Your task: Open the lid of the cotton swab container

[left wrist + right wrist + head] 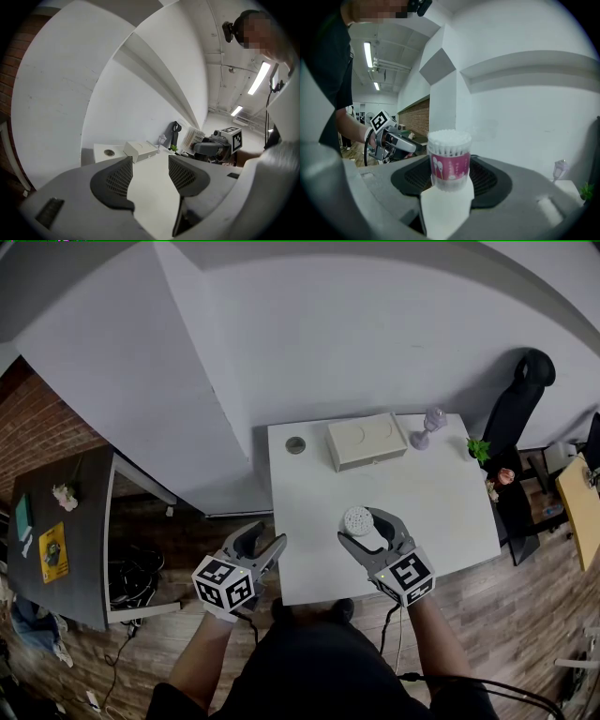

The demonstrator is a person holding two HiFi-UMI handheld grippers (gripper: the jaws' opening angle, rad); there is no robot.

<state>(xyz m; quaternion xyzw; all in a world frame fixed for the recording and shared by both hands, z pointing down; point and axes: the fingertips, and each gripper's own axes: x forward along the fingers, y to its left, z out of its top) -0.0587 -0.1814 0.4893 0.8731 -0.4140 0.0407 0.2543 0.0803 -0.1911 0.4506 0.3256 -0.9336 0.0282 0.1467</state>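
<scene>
Between the right tongs (364, 524), spread and not visibly squeezing, the cotton swab container (449, 161) stands upright on the white surface (441, 493). Its swab tips (449, 137) show on top; whether a clear lid covers them is unclear. Well apart, the left tongs (150, 173) hang spread and empty.
</scene>
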